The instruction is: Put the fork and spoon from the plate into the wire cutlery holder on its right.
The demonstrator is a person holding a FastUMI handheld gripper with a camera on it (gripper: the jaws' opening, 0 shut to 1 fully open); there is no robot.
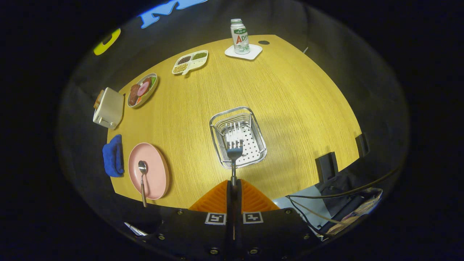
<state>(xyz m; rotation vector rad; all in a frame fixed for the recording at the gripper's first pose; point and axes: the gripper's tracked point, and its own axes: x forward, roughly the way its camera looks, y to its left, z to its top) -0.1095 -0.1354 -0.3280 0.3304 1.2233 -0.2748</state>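
The gripper [233, 183] has its two fingers pressed together on the handle of the fork [234, 154], with almost no gap between them. The fork is a plain metal one, shiny, with four tines. It sticks out straight ahead of the fingertips, and its head hangs over the near part of the holder [237, 137], tines pointing away from the gripper. Whether the tines touch the holder's floor cannot be told.

The holder is a rectangular basket of bright wire with a rounded rim and a white perforated bottom. It stands on the wooden table [290, 101] just ahead of the fingers.

To the left of the holder, near the table's front edge, lies the pink plate [156, 181]. The spoon [143, 177] rests on it, metal like the fork, bowl toward the plate's middle and handle reaching out over the near rim. A blue cloth [113, 156] lies just left of the plate.

Farther back on the left stand a cream toaster [108, 108], a dish of food [142, 90] and a divided tray [190, 61] of beans. At the far edge a bottle [239, 36] stands on a white coaster [243, 52].
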